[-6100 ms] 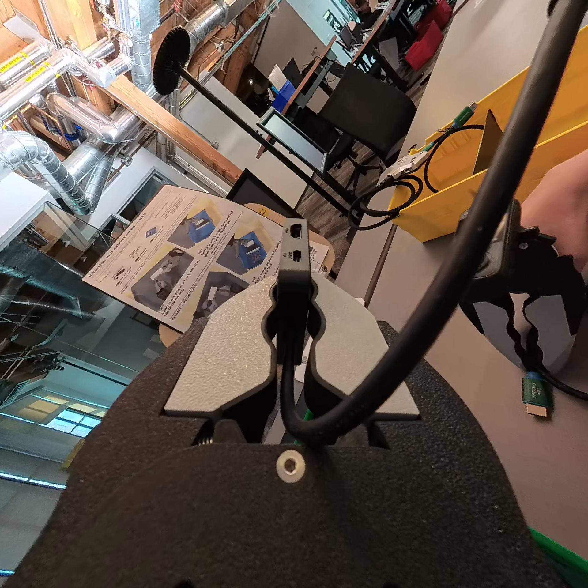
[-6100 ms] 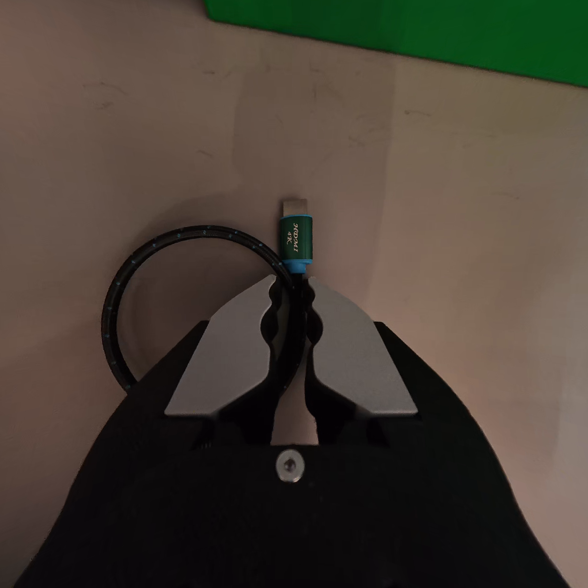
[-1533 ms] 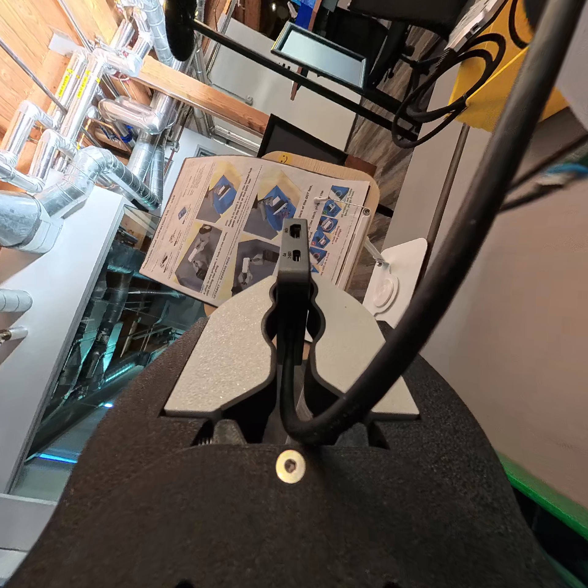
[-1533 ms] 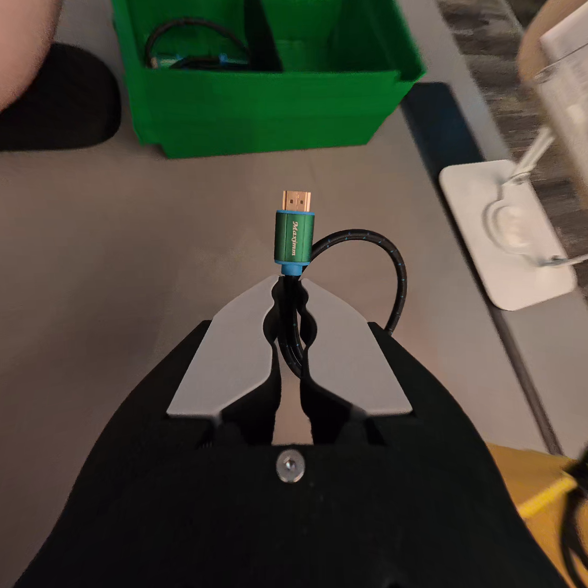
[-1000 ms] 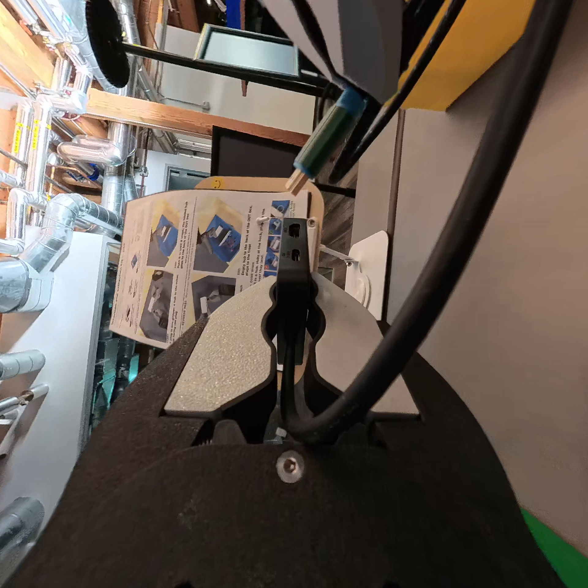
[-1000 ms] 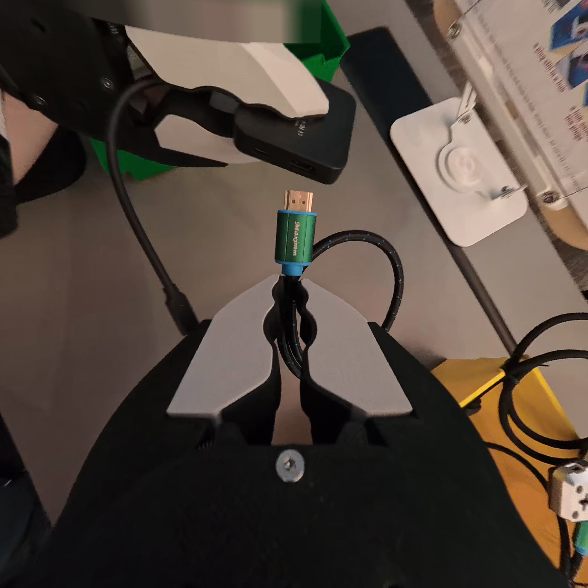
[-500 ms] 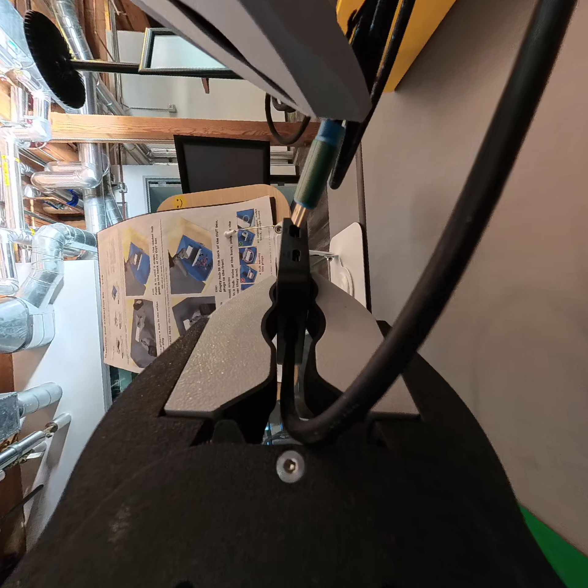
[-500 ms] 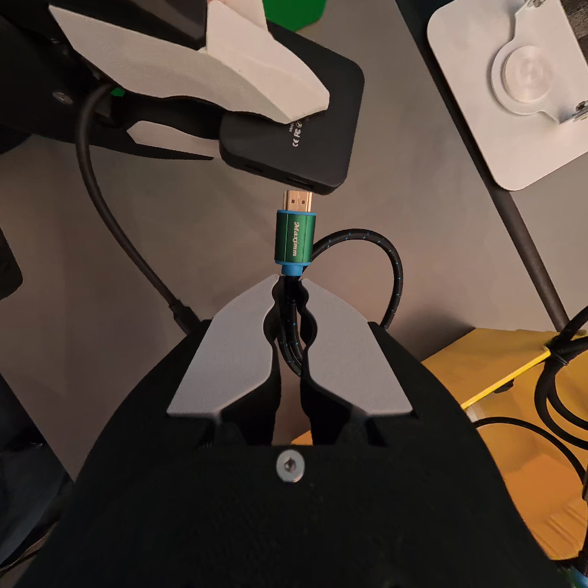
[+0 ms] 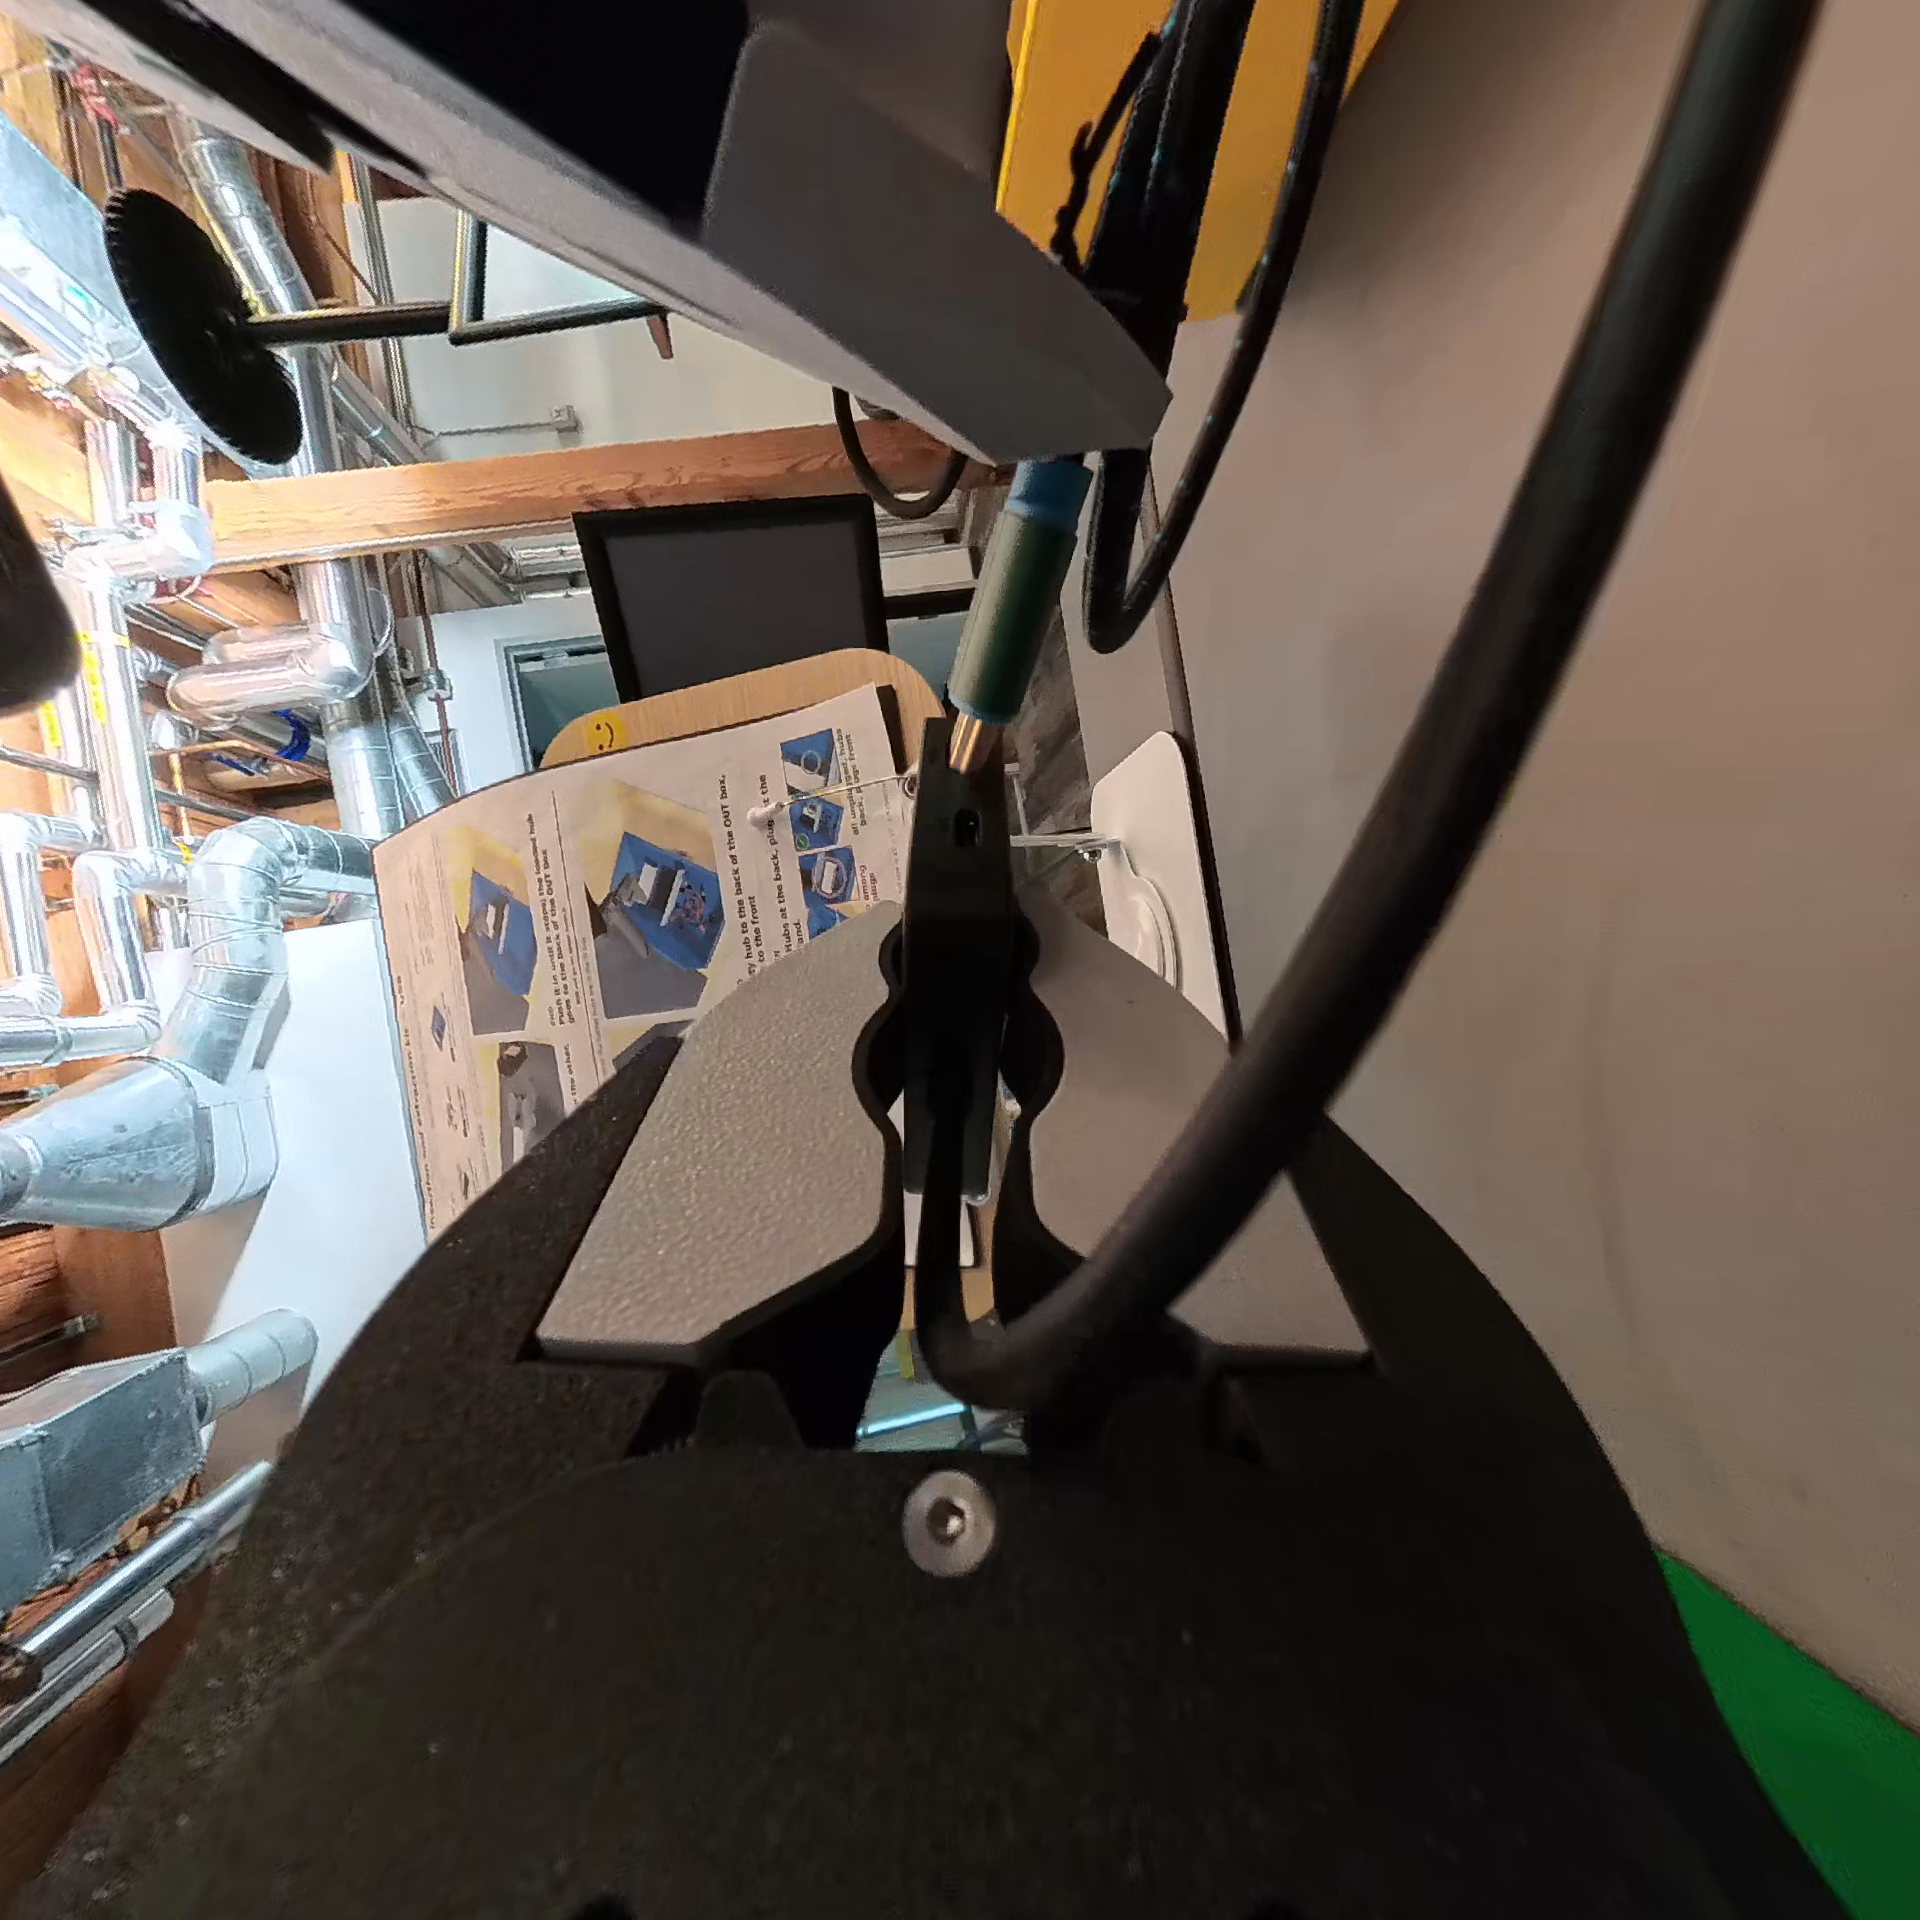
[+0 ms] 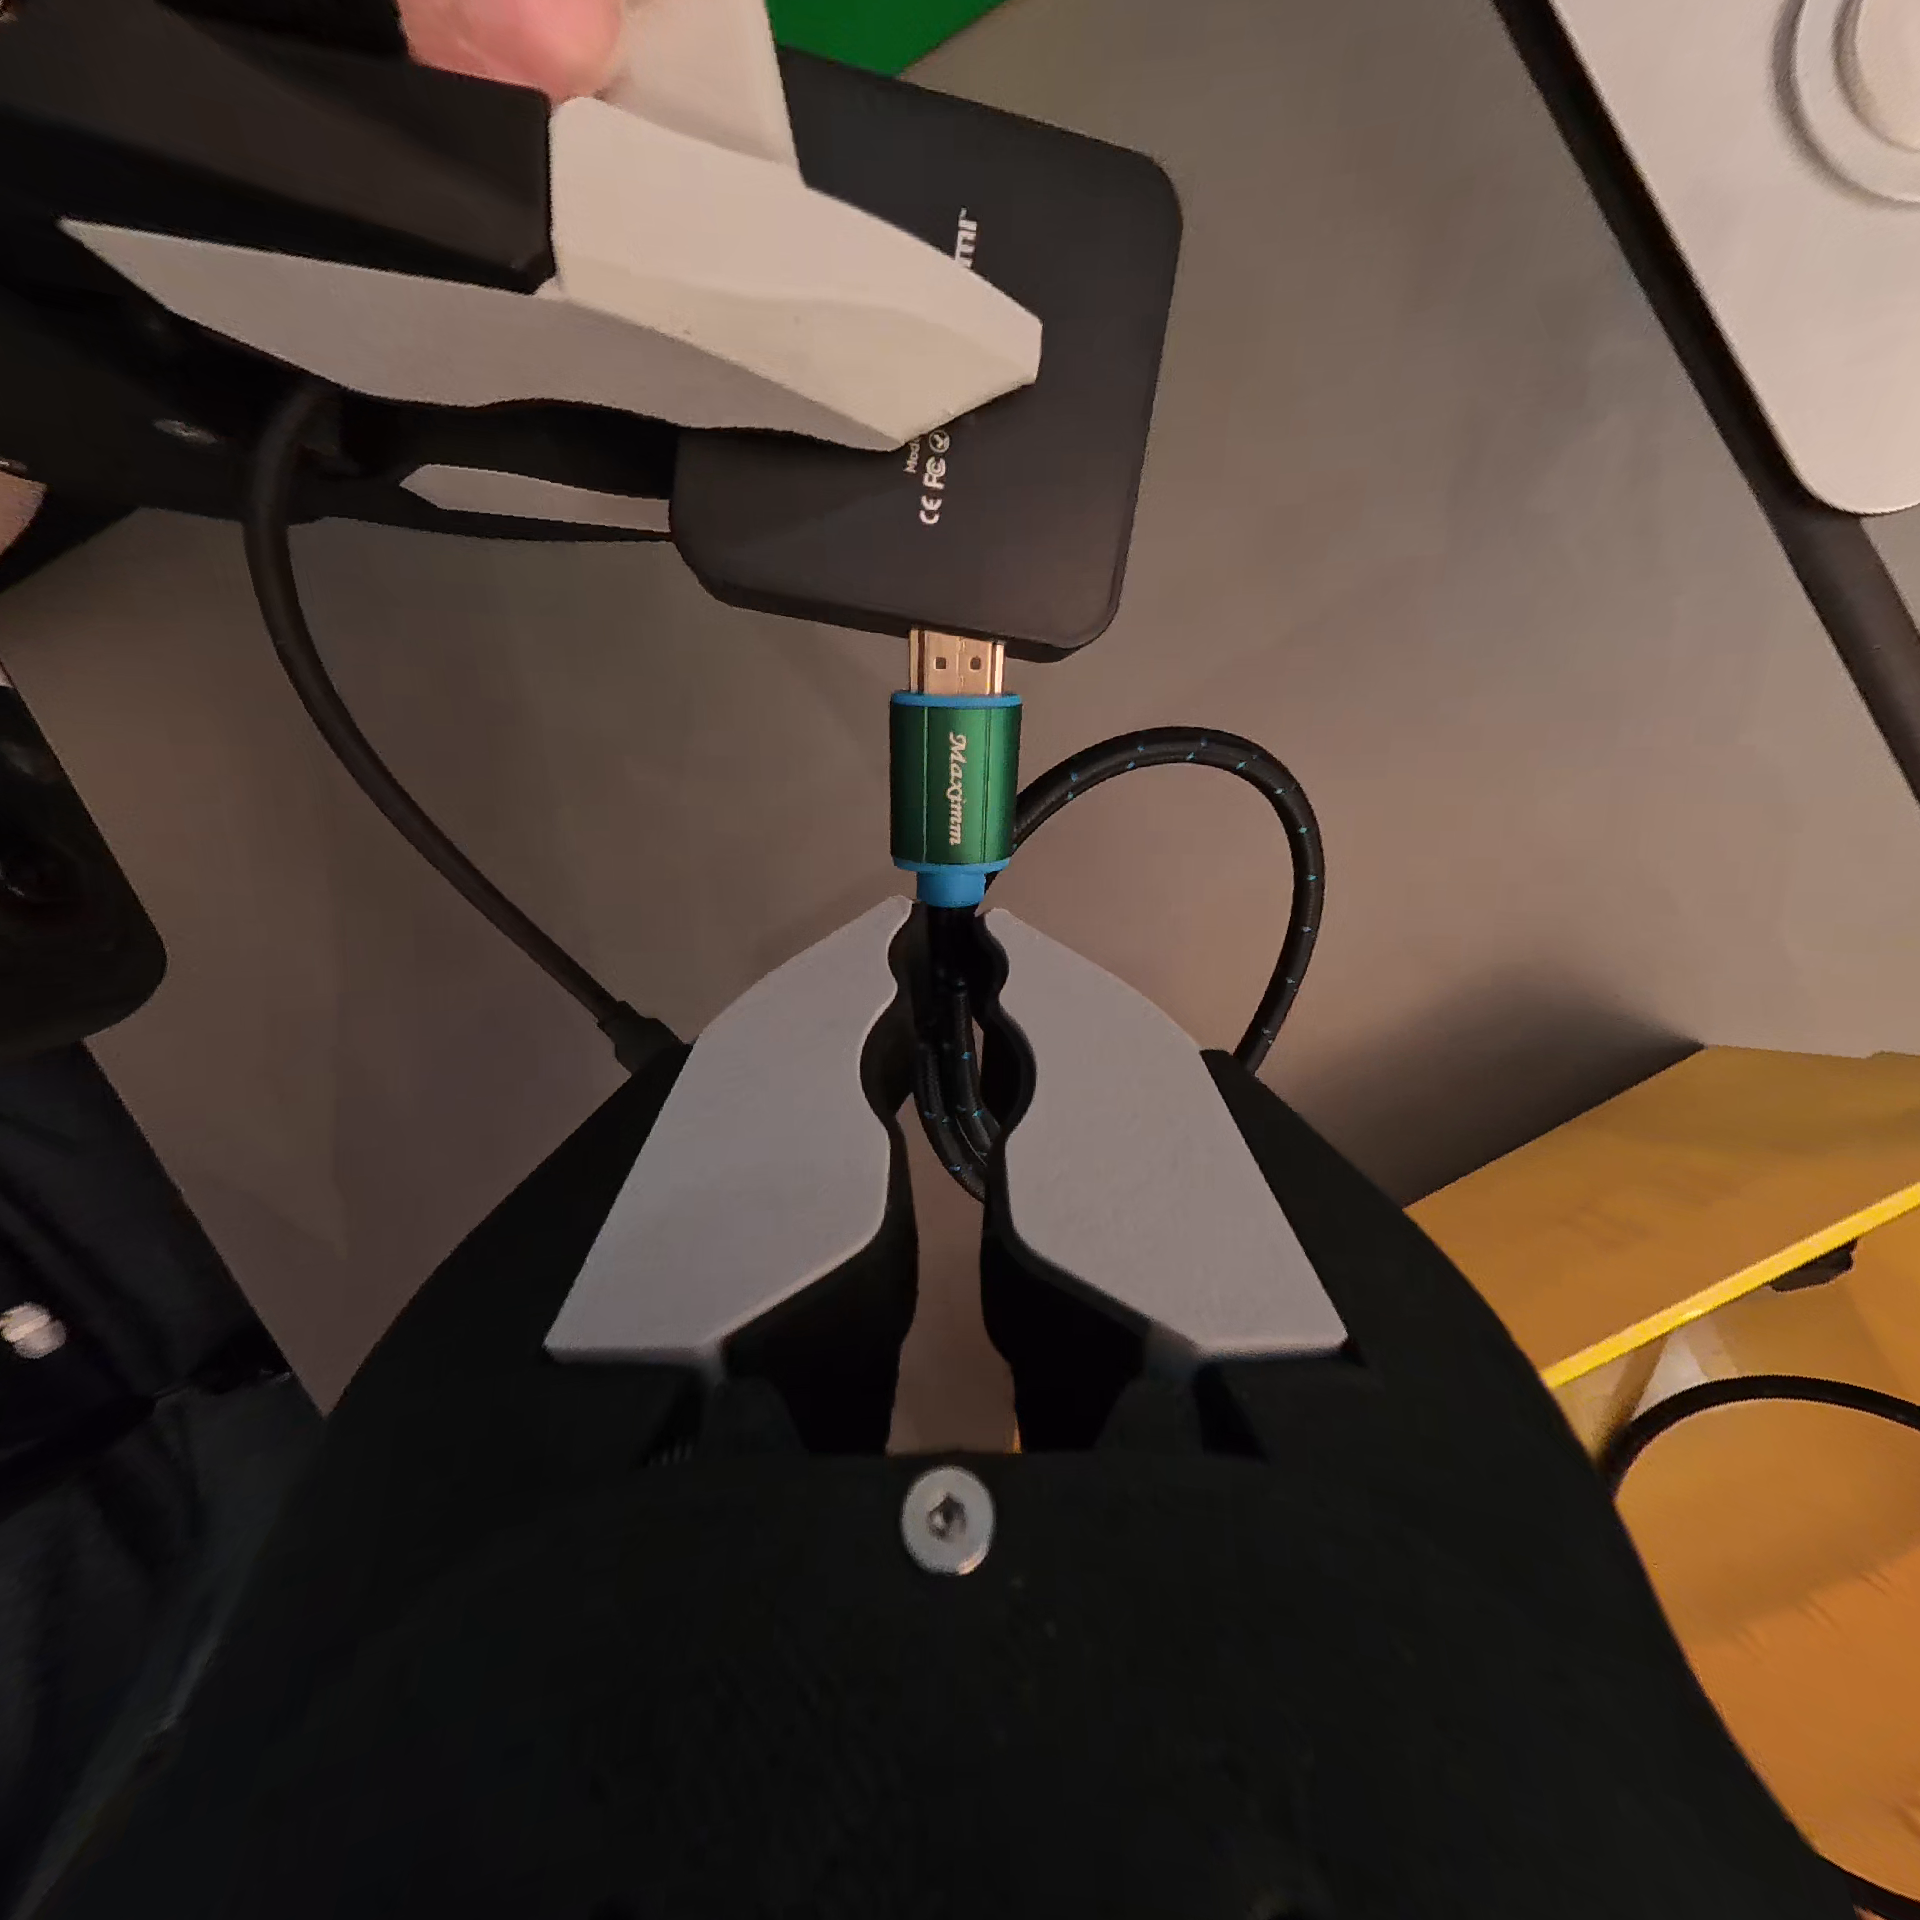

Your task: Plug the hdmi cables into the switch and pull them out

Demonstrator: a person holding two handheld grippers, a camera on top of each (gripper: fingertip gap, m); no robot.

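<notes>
Plug: the gold tip of the green plug (image 10: 954, 779) touches the edge of the switch (image 10: 997, 436), right at a port — only the very end looks in, most of the gold still shows.
Switch: a flat black box, held up in the air above the grey table (image 10: 1455, 623).
Right gripper (image 10: 943, 914): squeezed tight on the braided cable (image 10: 1288, 831) just behind the plug, not on the plug itself.
Left gripper (image 9: 951, 935): pinched shut on the switch, holding it by its edge.
What could go wrong: the plug may tip and jam, because the soft cable can bend when pushed.
Another worry: a hard push could slide the switch back in the left gripper's pinch — then the plug stops short.
Near the switch: a yellow bin (image 10: 1662, 1299) with more cables, off to one side.
</notes>
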